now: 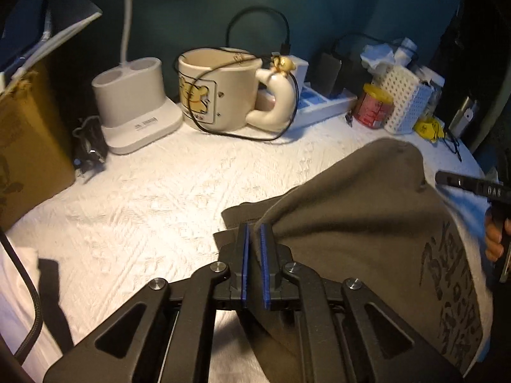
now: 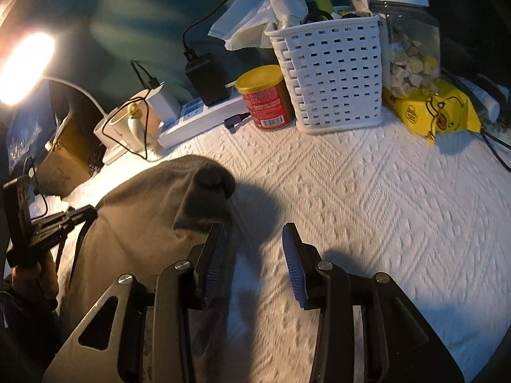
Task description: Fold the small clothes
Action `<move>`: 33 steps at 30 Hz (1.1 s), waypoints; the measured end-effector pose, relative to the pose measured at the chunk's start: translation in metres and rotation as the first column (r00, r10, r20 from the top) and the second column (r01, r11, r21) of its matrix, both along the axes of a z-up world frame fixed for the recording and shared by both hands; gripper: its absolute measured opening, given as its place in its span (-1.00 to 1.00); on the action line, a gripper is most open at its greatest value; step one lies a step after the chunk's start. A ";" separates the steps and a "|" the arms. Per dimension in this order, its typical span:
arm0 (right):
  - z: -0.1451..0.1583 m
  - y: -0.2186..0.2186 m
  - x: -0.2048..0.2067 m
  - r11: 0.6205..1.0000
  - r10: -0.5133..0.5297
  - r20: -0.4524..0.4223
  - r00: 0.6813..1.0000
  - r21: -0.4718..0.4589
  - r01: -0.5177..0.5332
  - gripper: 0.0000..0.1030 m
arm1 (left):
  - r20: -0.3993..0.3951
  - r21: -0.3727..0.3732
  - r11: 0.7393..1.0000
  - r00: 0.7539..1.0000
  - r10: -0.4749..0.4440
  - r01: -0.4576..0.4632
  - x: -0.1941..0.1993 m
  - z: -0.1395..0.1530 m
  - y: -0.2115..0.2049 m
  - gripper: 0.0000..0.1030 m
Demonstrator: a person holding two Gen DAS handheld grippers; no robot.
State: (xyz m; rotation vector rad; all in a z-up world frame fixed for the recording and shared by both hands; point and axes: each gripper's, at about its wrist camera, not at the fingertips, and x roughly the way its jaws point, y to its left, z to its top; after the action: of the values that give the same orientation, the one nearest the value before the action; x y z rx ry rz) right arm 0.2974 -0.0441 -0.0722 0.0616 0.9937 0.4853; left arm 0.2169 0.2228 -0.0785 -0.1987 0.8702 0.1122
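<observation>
The left gripper (image 1: 254, 228) is clamped on an edge of the grey-brown garment (image 1: 367, 223); its blue pads are nearly together, with a thin fold of fabric pinched between the tips. From that pinch the cloth slopes down and to the right over the white textured cover (image 1: 153, 210), with dark printed lettering on its lower right part. A second layer of the same garment lies flat under the raised edge.

The right gripper (image 2: 254, 233) stands apart, jaws well separated, with only bare cover between the pads. Its left finger (image 2: 214, 255) sits just beside the garment's right border; whether it touches the cloth cannot be told. A rounded bump of fabric rises just beyond that finger.

Open room: in the right wrist view, bare cover extends ahead and to the right of the right gripper. In the left wrist view, bare cover lies ahead and to the left of the left gripper.

Limits at the far edge: mug (image 1: 217, 89), lamp base (image 1: 137, 108), power strip (image 2: 198, 118), red can (image 2: 266, 97), white basket (image 2: 332, 70), yellow packet (image 2: 437, 111). A cardboard box (image 1: 28, 146) bounds the left side.
</observation>
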 end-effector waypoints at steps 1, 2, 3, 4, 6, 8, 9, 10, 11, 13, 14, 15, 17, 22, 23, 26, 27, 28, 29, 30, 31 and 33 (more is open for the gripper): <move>0.002 -0.001 -0.004 1.000 0.000 0.002 1.000 0.000 0.000 -0.22 | 0.008 0.000 1.000 1.000 0.005 -0.005 -0.003 0.003 0.000 -0.87; 0.003 -0.002 -0.008 1.000 -0.001 0.005 1.000 0.000 0.001 -0.22 | 0.020 -0.003 1.000 1.000 0.009 -0.009 -0.009 0.007 -0.001 -0.87; 0.005 -0.002 -0.012 1.000 -0.002 0.007 1.000 -0.001 0.002 -0.22 | 0.030 -0.006 1.000 0.999 0.012 -0.012 -0.014 0.011 -0.001 -0.87; 0.007 -0.003 -0.017 1.000 -0.003 0.009 1.000 0.000 0.003 -0.22 | 0.035 -0.007 1.000 0.999 0.015 -0.014 -0.017 0.014 -0.002 -0.87; 0.010 -0.004 -0.025 1.000 -0.007 0.014 1.000 0.002 0.007 -0.22 | 0.045 -0.010 1.000 0.999 0.016 -0.016 -0.025 0.019 -0.004 -0.87; 0.014 -0.005 -0.033 1.000 -0.009 0.024 1.000 0.006 0.009 -0.22 | 0.060 -0.025 1.000 0.998 0.008 -0.006 -0.036 0.024 -0.009 -0.87; 0.015 -0.005 -0.036 1.000 -0.012 0.029 1.000 0.007 0.012 -0.22 | 0.063 -0.030 1.000 0.998 0.001 0.001 -0.039 0.025 -0.012 -0.87; 0.017 -0.006 -0.038 1.000 -0.014 0.033 0.999 0.009 0.014 -0.22 | 0.065 -0.032 0.999 0.998 -0.006 0.008 -0.041 0.025 -0.015 -0.87; 0.018 -0.006 -0.039 1.000 -0.015 0.040 0.999 0.012 0.015 -0.22 | 0.067 -0.033 0.999 0.998 -0.011 0.013 -0.043 0.024 -0.017 -0.86; 0.020 -0.007 -0.037 1.000 -0.020 0.052 0.998 0.020 0.019 -0.22 | 0.062 -0.041 0.999 0.998 -0.014 0.017 -0.045 0.021 -0.021 -0.86; 0.020 -0.006 -0.035 1.000 -0.023 0.058 0.998 0.022 0.022 -0.22 | 0.054 -0.046 0.999 0.998 -0.014 0.017 -0.045 0.018 -0.022 -0.86; 0.020 -0.006 -0.031 0.999 -0.025 0.063 0.998 0.025 0.024 -0.22 | 0.050 -0.048 0.999 0.999 -0.014 0.016 -0.045 0.016 -0.023 -0.86; 0.017 -0.004 -0.019 0.999 -0.027 0.062 0.998 0.036 0.025 -0.22 | 0.049 -0.051 0.999 0.999 -0.015 0.018 -0.045 0.014 -0.024 -0.86; 0.005 0.004 0.015 0.998 -0.033 0.046 0.998 0.055 0.030 -0.22 | 0.043 -0.055 0.998 0.999 -0.007 0.009 -0.039 0.009 -0.018 -0.86; 0.002 0.006 0.021 0.998 -0.034 0.040 0.999 0.059 0.031 -0.22 | 0.040 -0.058 0.998 0.999 -0.005 0.008 -0.038 0.007 -0.016 -0.86; -0.011 0.012 0.039 0.996 -0.024 -0.008 1.000 0.088 0.024 -0.22 | 0.027 -0.067 0.998 1.000 -0.002 0.003 -0.034 -0.001 -0.011 -0.86; -0.015 0.014 0.042 0.995 -0.017 -0.025 1.000 0.098 0.019 -0.22 | 0.025 -0.071 0.997 1.000 -0.002 0.004 -0.034 -0.003 -0.011 -0.86; -0.020 0.017 0.047 0.994 -0.007 -0.050 0.999 0.111 0.012 -0.22 | 0.023 -0.075 0.997 1.000 -0.005 0.007 -0.033 -0.005 -0.010 -0.86; -0.024 0.019 0.049 0.991 0.006 -0.072 0.997 0.131 0.003 -0.22 | 0.023 -0.076 0.997 1.000 -0.007 0.008 -0.032 -0.006 -0.009 -0.86; -0.027 0.021 0.051 0.988 0.021 -0.093 0.995 0.154 -0.006 -0.22 | 0.024 -0.078 0.997 1.000 -0.011 0.012 -0.032 -0.007 -0.009 -0.86; -0.029 0.024 0.052 0.984 0.036 -0.114 0.993 0.177 -0.016 -0.22 | 0.025 -0.079 0.997 1.000 -0.013 0.015 -0.032 -0.008 -0.009 -0.86; -0.033 0.029 0.055 0.977 0.061 -0.149 0.987 0.210 -0.029 -0.22 | 0.027 -0.081 0.997 0.999 -0.018 0.020 -0.031 -0.009 -0.009 -0.86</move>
State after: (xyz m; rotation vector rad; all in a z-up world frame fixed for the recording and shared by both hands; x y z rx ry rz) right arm 0.3526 -0.0147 -0.1053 0.2681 1.0957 0.6326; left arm 0.1862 0.2142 -0.0871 -0.2672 0.8508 0.0566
